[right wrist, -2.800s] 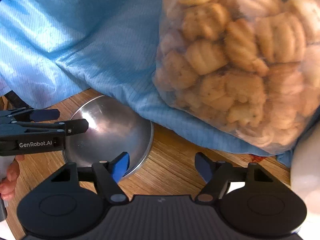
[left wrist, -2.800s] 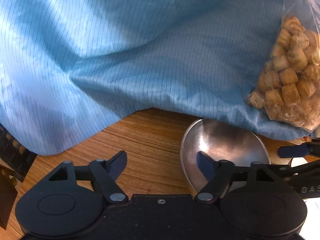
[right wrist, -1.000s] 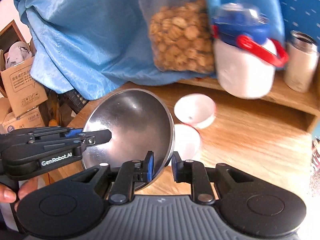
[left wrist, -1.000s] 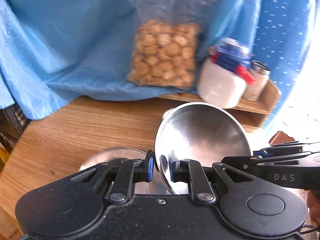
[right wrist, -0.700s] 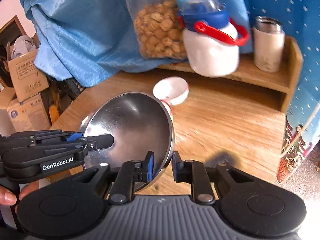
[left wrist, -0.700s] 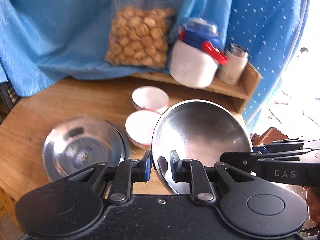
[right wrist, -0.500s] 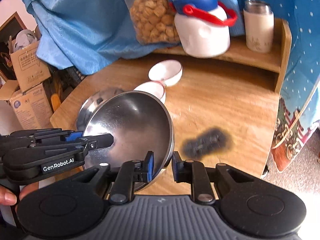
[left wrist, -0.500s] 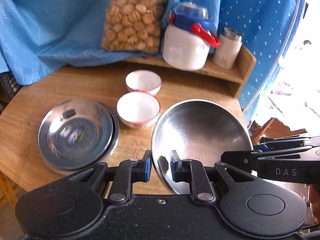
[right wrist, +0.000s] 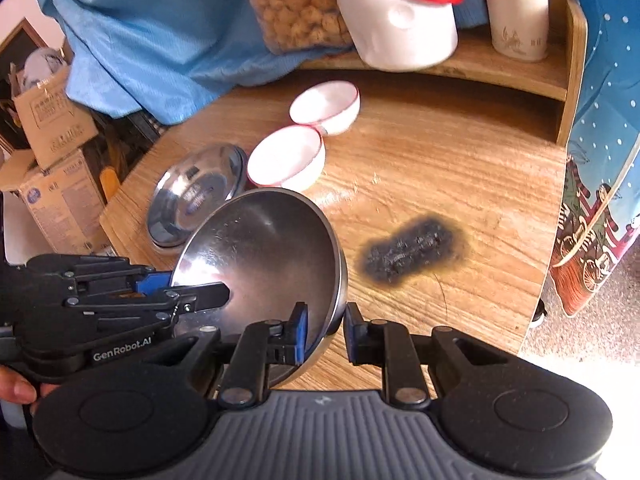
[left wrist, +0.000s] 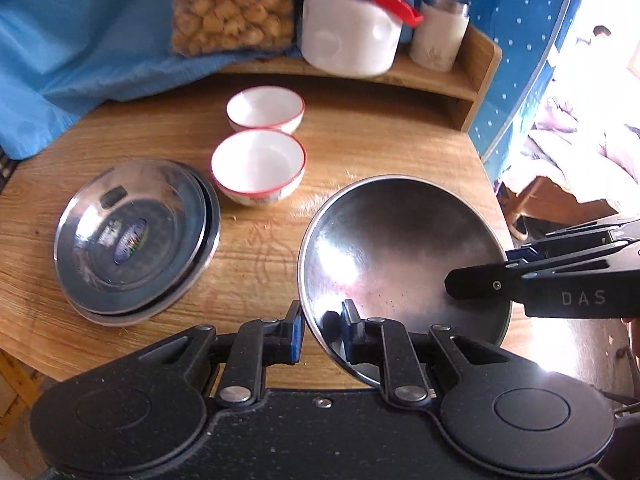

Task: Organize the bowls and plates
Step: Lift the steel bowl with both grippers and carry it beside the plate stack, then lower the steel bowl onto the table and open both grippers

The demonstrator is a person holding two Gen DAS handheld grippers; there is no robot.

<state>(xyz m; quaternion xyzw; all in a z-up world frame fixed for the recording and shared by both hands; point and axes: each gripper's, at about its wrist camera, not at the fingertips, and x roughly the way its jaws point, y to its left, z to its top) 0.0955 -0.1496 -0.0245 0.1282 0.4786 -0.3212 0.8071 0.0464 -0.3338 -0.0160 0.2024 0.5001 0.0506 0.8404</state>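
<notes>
Both grippers hold one large steel bowl [left wrist: 400,248] in the air above the round wooden table [left wrist: 380,148]. My left gripper [left wrist: 322,334] is shut on the bowl's near-left rim. My right gripper [right wrist: 325,334] is shut on the opposite rim of the steel bowl [right wrist: 264,248]; it shows from the right in the left wrist view [left wrist: 500,276]. A stack of steel plates [left wrist: 136,236] lies on the table's left, also in the right wrist view [right wrist: 192,196]. Two white red-rimmed bowls [left wrist: 258,166] [left wrist: 265,108] stand side by side at the middle.
A wooden shelf [left wrist: 460,80] at the back carries a bag of biscuits [left wrist: 232,4], a white jug with a blue lid [left wrist: 352,28] and a white flask [left wrist: 438,36]. A black burn mark [right wrist: 412,248] is on the table's right. Cardboard boxes [right wrist: 52,172] stand left of the table.
Both grippers have lifted the steel bowl up and back from the table's rear, so the whole table now shows below. The bowl stays gripped on both rims.
</notes>
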